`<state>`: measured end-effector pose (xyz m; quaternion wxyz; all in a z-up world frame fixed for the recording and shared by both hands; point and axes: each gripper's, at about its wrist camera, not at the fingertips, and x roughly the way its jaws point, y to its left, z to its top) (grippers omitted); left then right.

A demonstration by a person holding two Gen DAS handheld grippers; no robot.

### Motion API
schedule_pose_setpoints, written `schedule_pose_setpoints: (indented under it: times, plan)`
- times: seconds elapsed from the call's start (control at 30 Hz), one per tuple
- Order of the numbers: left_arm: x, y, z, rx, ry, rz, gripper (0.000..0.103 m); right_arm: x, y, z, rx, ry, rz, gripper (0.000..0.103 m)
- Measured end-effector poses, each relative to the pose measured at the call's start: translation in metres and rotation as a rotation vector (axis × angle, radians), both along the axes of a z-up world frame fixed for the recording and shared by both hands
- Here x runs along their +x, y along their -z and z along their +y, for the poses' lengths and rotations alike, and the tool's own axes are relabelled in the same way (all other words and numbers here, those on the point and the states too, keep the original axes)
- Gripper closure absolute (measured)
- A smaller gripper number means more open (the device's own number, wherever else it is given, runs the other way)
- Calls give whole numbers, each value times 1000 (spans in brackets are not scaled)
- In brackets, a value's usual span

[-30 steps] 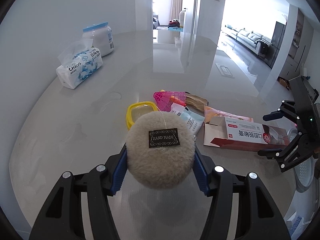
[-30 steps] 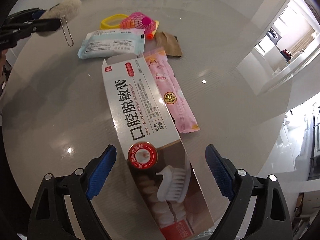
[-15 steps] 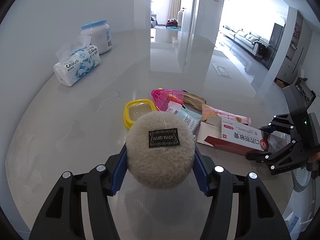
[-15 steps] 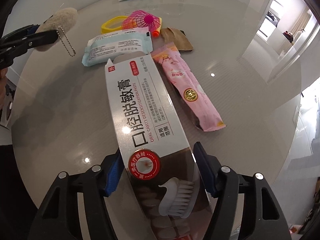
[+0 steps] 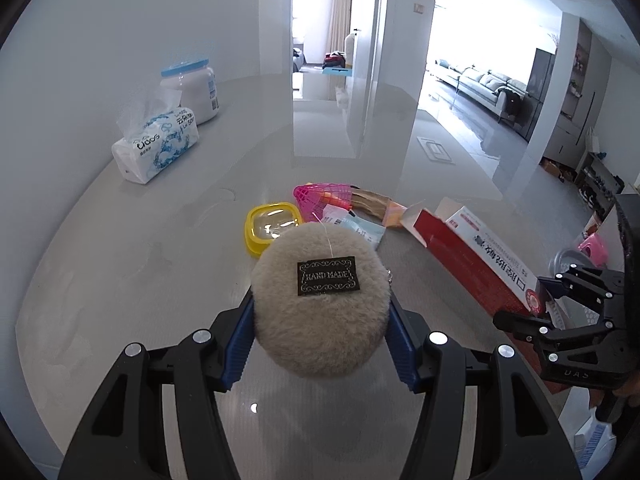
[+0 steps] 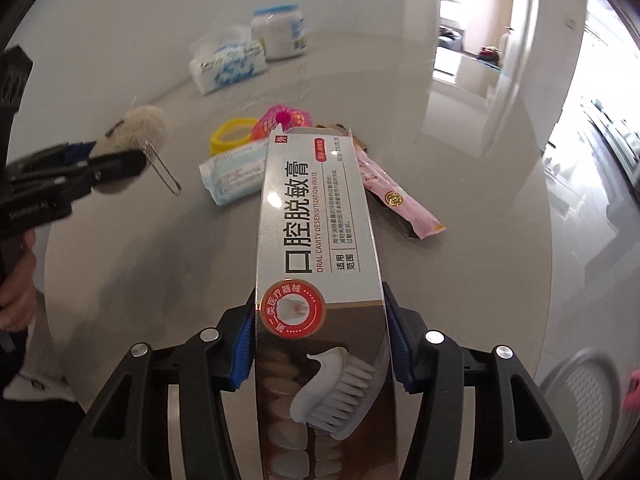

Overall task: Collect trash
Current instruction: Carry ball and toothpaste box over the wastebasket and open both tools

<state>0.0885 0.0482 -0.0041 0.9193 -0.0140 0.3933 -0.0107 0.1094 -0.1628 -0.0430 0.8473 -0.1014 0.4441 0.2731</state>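
Left tongs (image 5: 320, 334): I have them clamped on the fluffy pompom (image 5: 320, 300), held above the bench (image 5: 120, 280).
Right tongs (image 6: 320, 354): I have them clamped on the near end of the toothpaste box (image 6: 318, 240), its far end tilted up off the bench.
Landmark: yellow lid (image 6: 232, 134) on the bench.
Wipes packet (image 6: 236, 174): just in front of the yellow lid.
Pink net (image 6: 286, 118): touching the lid's right side.
Pink wrapper (image 6: 404, 204): right of the lid, beyond the box.
Tissue pack (image 5: 156, 150): well behind the lid, beside a white jar (image 5: 192, 90).

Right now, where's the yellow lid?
In the left wrist view the yellow lid lies flat on the table, just beyond the held fluffy pom-pom, left of the pink mesh funnel.
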Motion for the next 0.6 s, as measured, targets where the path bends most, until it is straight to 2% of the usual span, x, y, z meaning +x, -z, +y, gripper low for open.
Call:
schedule_pose_setpoints:
  times: [0.27,0.47,0.6]
  plan:
    - [-17,-1,-31,27,90,-28,46,-41,-16,-35,105,238,-87,50]
    - [-26,-6,-87,26,207,-55,46,-77,-31,-85,136,390,-147,50]
    - [-29,-10,-140,-1,310,-59,46,-96,-29,-127,133,499,-156,50]
